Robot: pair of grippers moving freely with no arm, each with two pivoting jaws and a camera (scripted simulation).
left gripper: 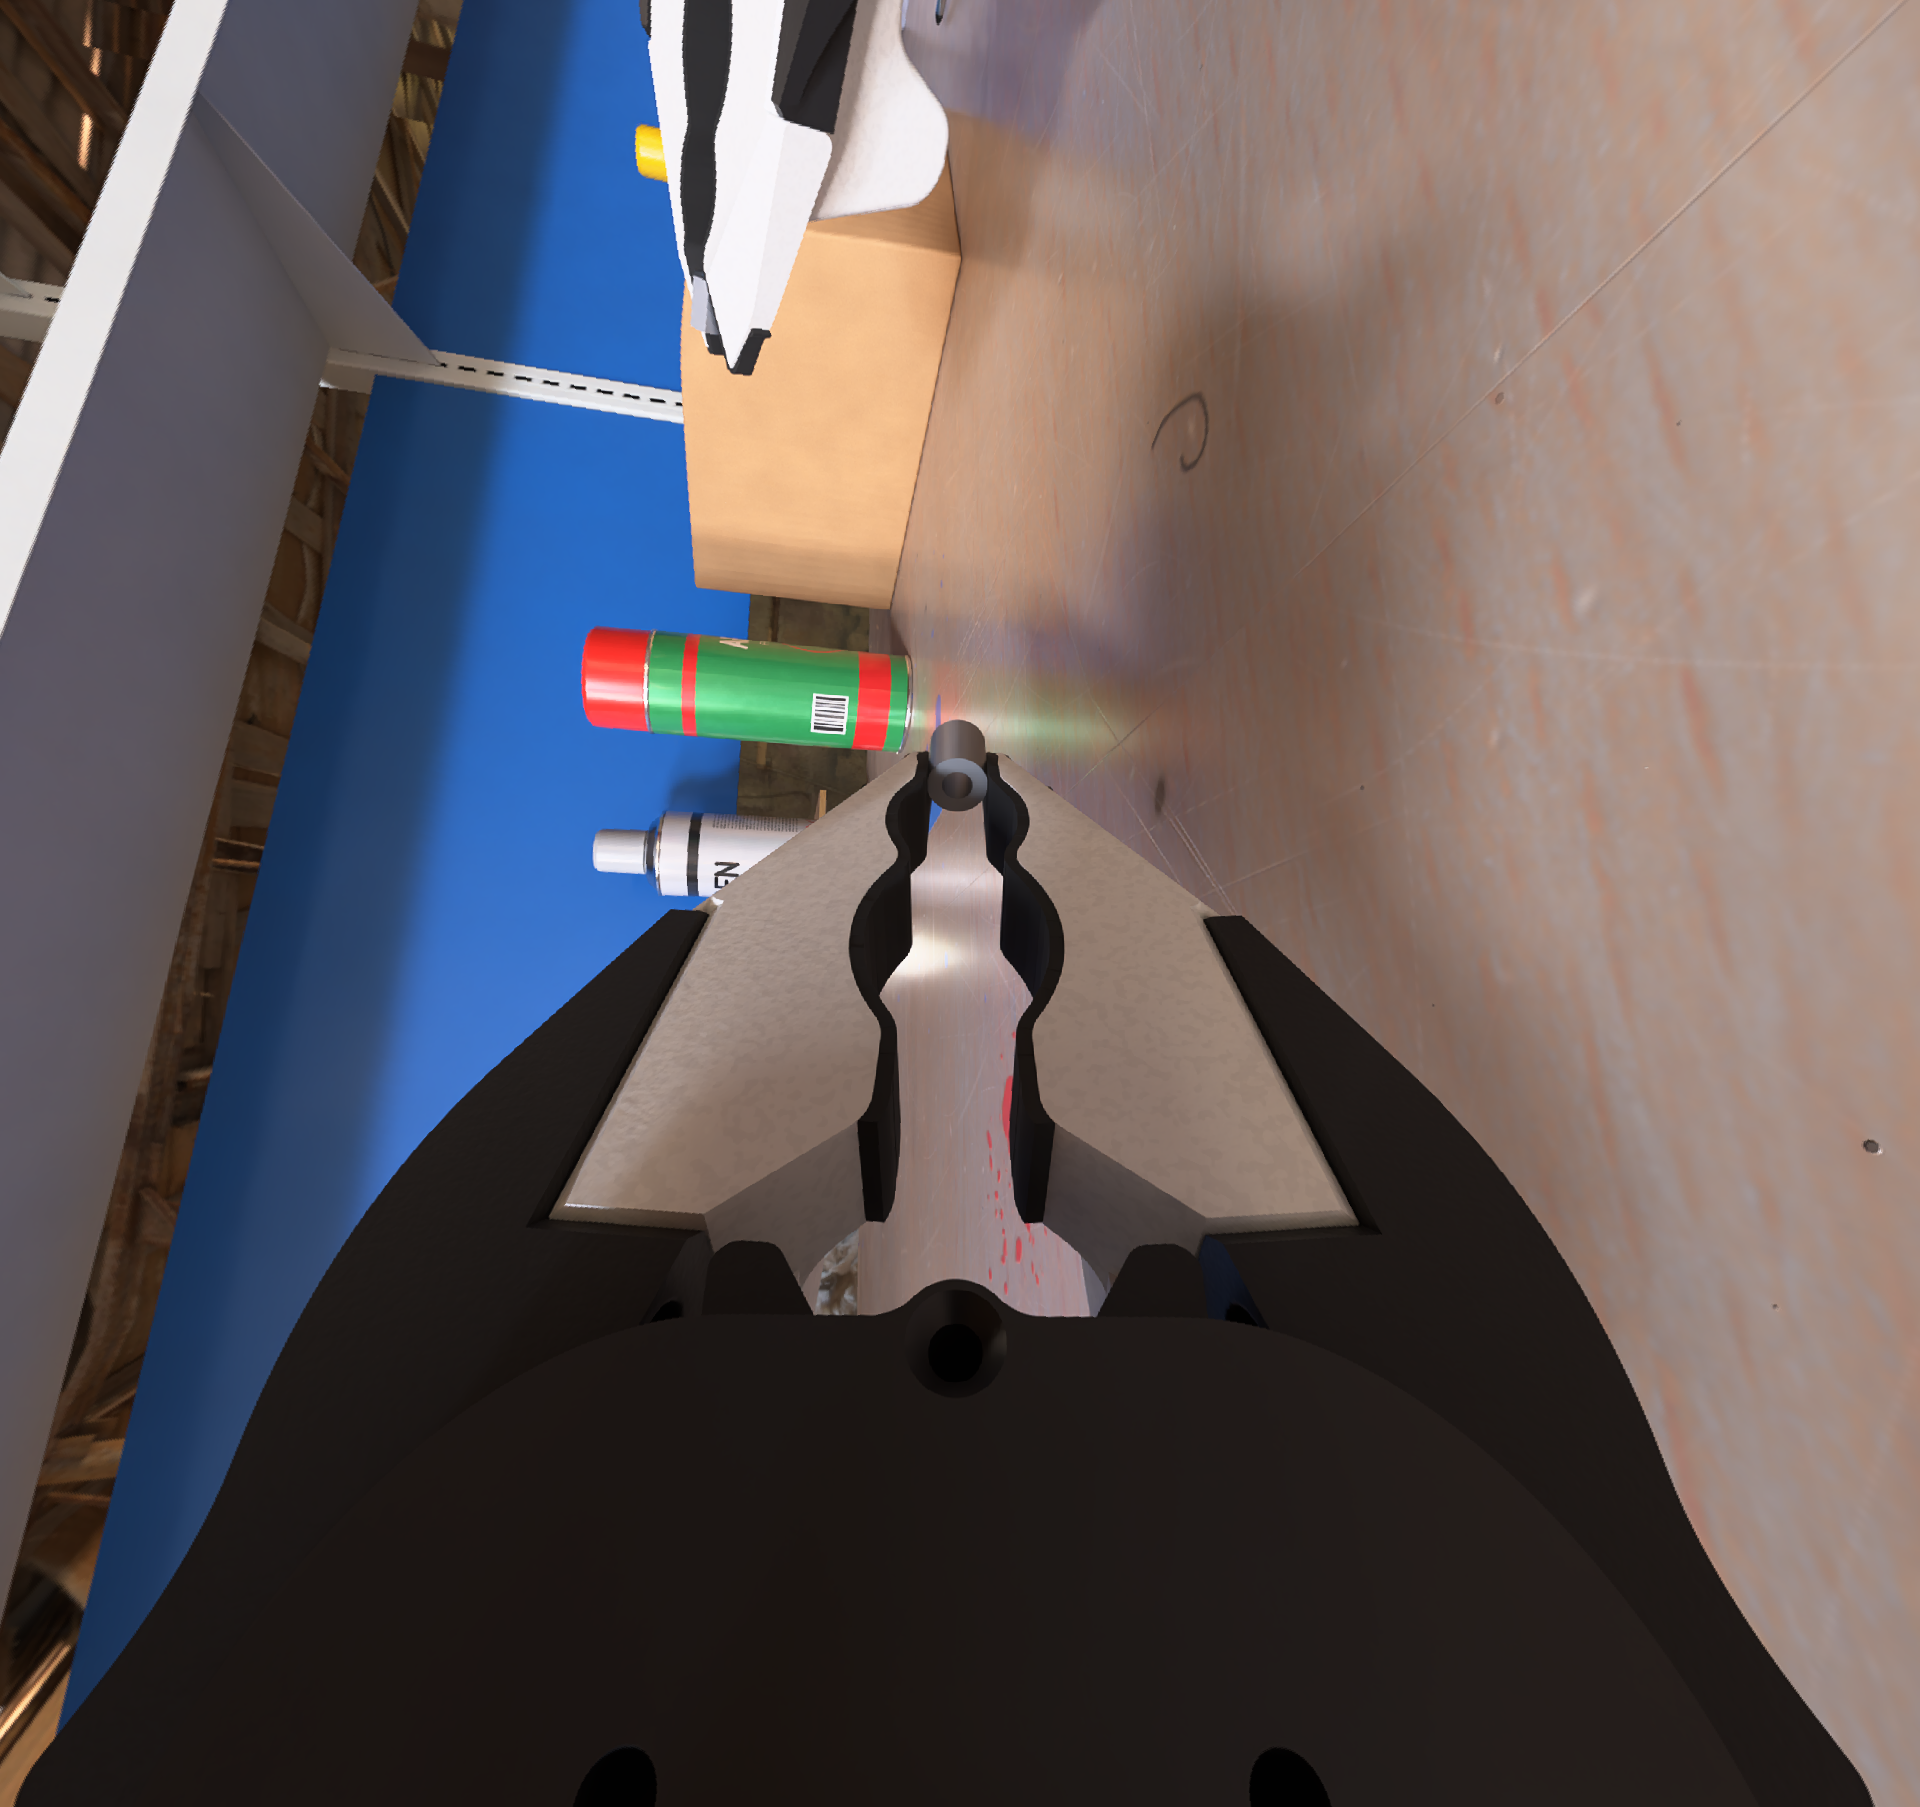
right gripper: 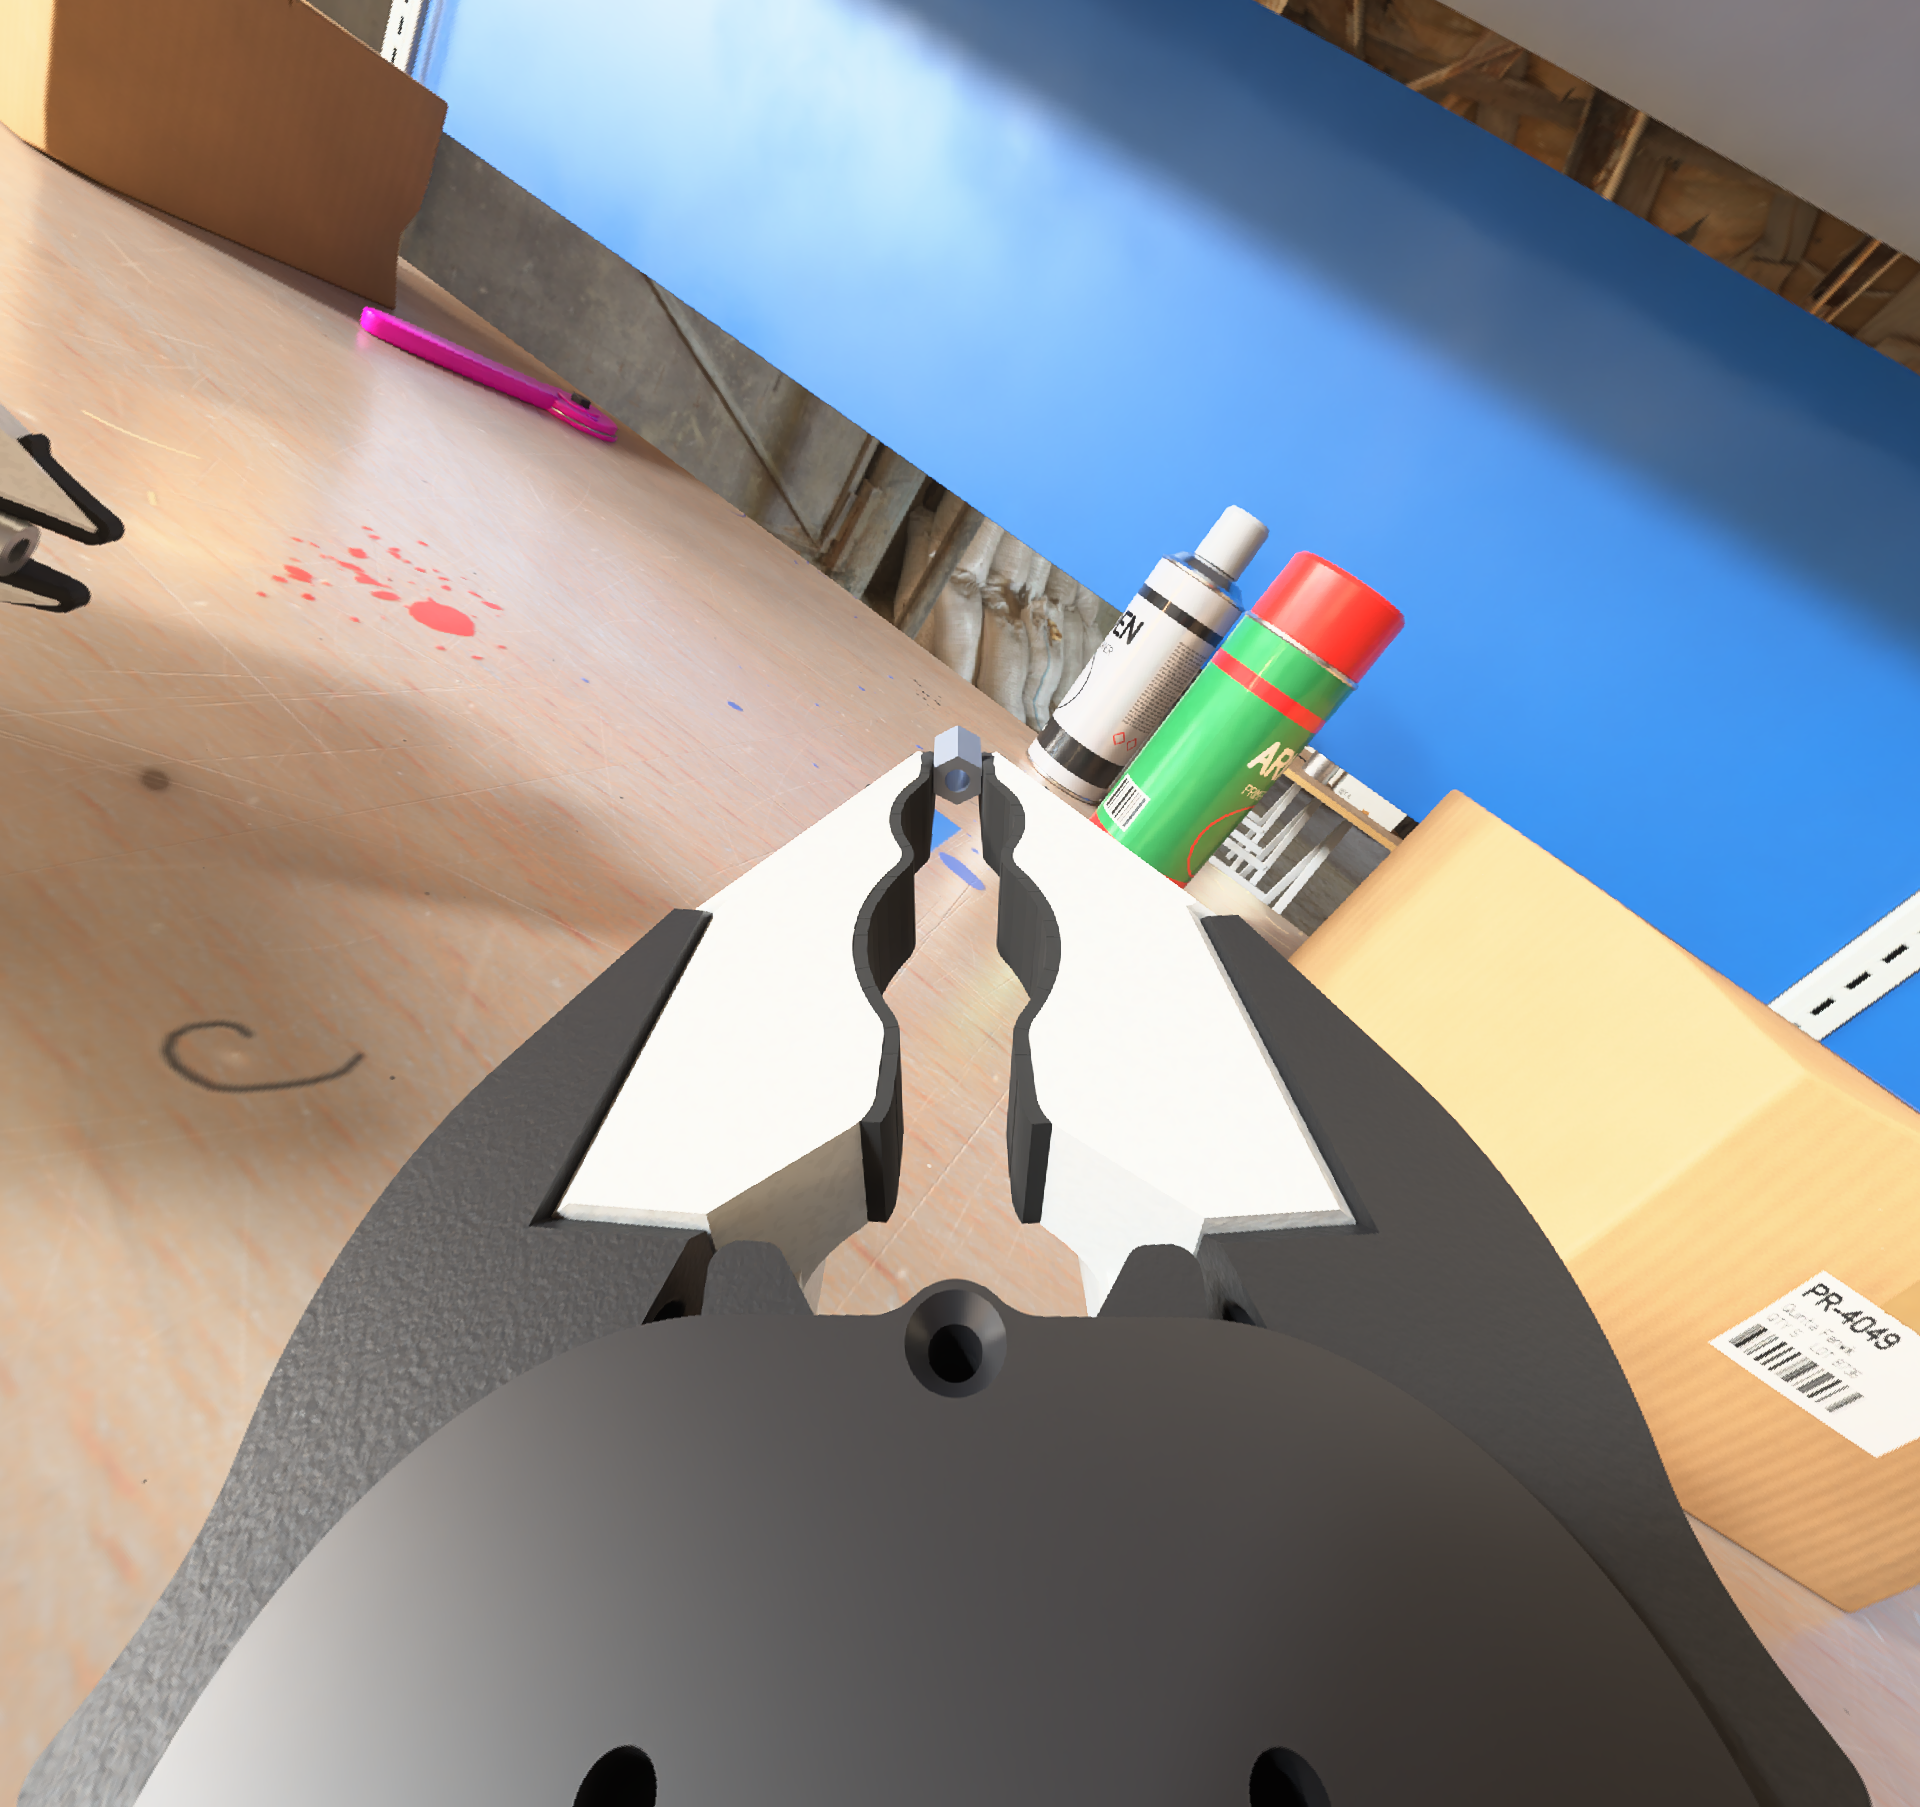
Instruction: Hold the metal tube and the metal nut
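In the left wrist view, my left gripper (left gripper: 957, 770) is shut on a short grey metal tube (left gripper: 957, 765), pinched at the fingertips with its open end facing the camera, above the wooden table. In the right wrist view, my right gripper (right gripper: 957, 770) is shut on a small grey hex metal nut (right gripper: 956, 765), held at the fingertips above the table. The right gripper also shows at the top of the left wrist view (left gripper: 740, 344). The left gripper's fingertips (right gripper: 47, 552) with the tube show at the left edge of the right wrist view.
A green spray can with a red cap (left gripper: 743, 689) (right gripper: 1247, 718) and a white spray can (left gripper: 686, 853) (right gripper: 1153, 656) stand near the table's back edge. Cardboard boxes (left gripper: 821, 427) (right gripper: 1621, 1175) (right gripper: 197, 84) sit alongside. A pink tool (right gripper: 488, 373) lies on the table (right gripper: 312, 822). A blue wall (right gripper: 1143, 303) stands behind.
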